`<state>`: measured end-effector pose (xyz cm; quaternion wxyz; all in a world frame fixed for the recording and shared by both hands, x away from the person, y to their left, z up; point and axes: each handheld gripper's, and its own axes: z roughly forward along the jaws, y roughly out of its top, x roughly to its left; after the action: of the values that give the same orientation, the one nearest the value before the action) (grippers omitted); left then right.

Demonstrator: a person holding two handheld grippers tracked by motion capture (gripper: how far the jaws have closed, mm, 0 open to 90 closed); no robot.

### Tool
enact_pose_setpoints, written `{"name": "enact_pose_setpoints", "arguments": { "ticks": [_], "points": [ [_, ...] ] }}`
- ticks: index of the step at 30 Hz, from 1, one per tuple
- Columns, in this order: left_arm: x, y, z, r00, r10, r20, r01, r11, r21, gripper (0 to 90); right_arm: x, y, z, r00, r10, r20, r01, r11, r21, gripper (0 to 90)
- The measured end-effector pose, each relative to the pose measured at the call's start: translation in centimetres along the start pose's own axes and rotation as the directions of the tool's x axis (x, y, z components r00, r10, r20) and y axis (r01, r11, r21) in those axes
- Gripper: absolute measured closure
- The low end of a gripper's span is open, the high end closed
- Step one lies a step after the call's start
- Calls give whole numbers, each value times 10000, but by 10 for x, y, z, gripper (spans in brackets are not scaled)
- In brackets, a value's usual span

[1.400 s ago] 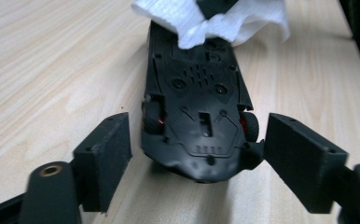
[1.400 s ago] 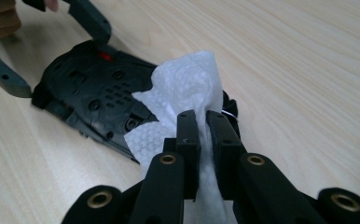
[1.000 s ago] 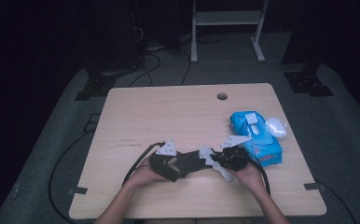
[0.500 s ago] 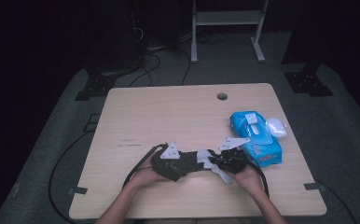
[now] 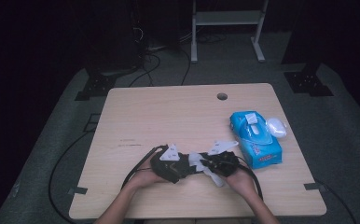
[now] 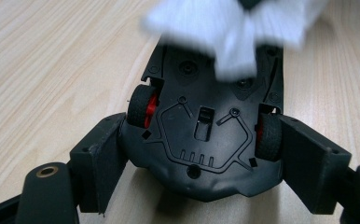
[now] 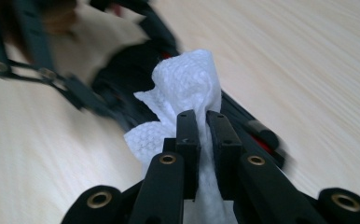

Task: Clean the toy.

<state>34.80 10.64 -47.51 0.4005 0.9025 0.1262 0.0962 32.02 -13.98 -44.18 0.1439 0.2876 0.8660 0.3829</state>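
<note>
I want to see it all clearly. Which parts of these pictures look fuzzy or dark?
High view: the room behind the table is nearly black. Left gripper view: the white wipe is smeared, while the toy car underside is sharp. Right gripper view: the wipe is crisp; the left gripper behind blurs.

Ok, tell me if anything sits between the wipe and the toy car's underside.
Nothing visible does. The right claw pinches the white wipe, which is already at the black toy car, held belly-up in the left claw.
</note>
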Motion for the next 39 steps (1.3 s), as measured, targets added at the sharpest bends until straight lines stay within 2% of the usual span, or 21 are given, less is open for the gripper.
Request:
{"name": "enact_pose_setpoints", "arguments": {
  "ticks": [2, 4, 6, 8, 10, 12, 15, 19, 22, 24, 27, 29, 32, 33, 35, 37, 38, 39],
  "points": [
    [-1, 1, 1, 10000, 3, 1, -3, 10000, -14, 215, -3, -5, -5, 9996, 270, 64, -270, 9996, -52, 835],
    [-1, 1, 2, 10000, -11, -24, 10, 10000, -9, 215, 2, -4, -2, 9999, 108, -9, -108, 9998, -145, 836],
    [-2, 2, 3, 10000, -34, -10, 34, 10000, -19, 216, 12, 2, 6, 9986, 48, -528, -65, 9995, -308, 835],
    [-3, 2, 3, 9999, 129, -91, -128, 9998, 138, 215, 27, 8, 17, 9963, -420, -751, 399, 9988, -287, 835],
    [-3, 0, 3, 9999, 100, -84, -98, 9997, 234, 216, 35, 12, 23, 9940, -711, -833, 699, 9974, -176, 835],
    [-3, 1, 2, 9999, 100, -69, -99, 9999, 76, 216, 32, 11, 22, 9944, -693, -800, 680, 9975, -191, 835],
    [-2, 1, 1, 10000, 23, -19, -22, 10000, 19, 217, 18, 4, 9, 9986, -529, -89, 527, 9985, -144, 835],
    [-2, 2, 1, 10000, 50, -47, -49, 9999, 88, 218, 0, -8, -7, 9986, -31, 520, 39, 9999, -143, 835],
    [-4, 2, 2, 10000, 25, -11, -24, 10000, 55, 218, 6, -10, -6, 9990, -9, 445, 25, 9994, -349, 834],
    [-4, 3, 3, 10000, 50, 16, -50, 10000, 38, 218, 14, -9, -2, 9997, -247, -3, 246, 9986, -476, 833],
    [-5, 4, 3, 10000, 67, 16, -68, 10000, 54, 218, 23, -5, 0, 9976, -697, -50, 695, 9972, -283, 833],
    [-5, 3, 3, 10000, -13, 45, 13, 10000, 29, 218, 18, -7, -3, 9980, -621, 130, 625, 9977, -245, 834],
    [-5, 3, 2, 10000, -19, 57, 19, 10000, 43, 218, 3, -14, -10, 9983, -62, 574, 79, 9995, -300, 834],
    [-5, 4, 2, 10000, 19, 40, -20, 10000, 68, 218, 1, -15, -11, 9984, 186, 539, -167, 9992, -359, 834],
    [-6, 4, 2, 10000, 40, 12, -40, 9999, 102, 218, 4, -15, -10, 9988, 154, 468, -132, 9987, -484, 834],
    [-6, 4, 2, 10000, 38, 34, -38, 10000, 91, 218, 11, -12, -4, 9997, 249, -85, -254, 9971, -710, 834],
    [-6, 4, 3, 10000, 79, 32, -80, 9999, 99, 218, 15, -10, 1, 9990, 187, -412, -220, 9965, -802, 834],
    [-7, 4, 3, 9998, 184, -10, -184, 9997, 155, 218, 20, -8, 5, 9986, 47, -534, -88, 9970, -763, 832]
  ]
}}
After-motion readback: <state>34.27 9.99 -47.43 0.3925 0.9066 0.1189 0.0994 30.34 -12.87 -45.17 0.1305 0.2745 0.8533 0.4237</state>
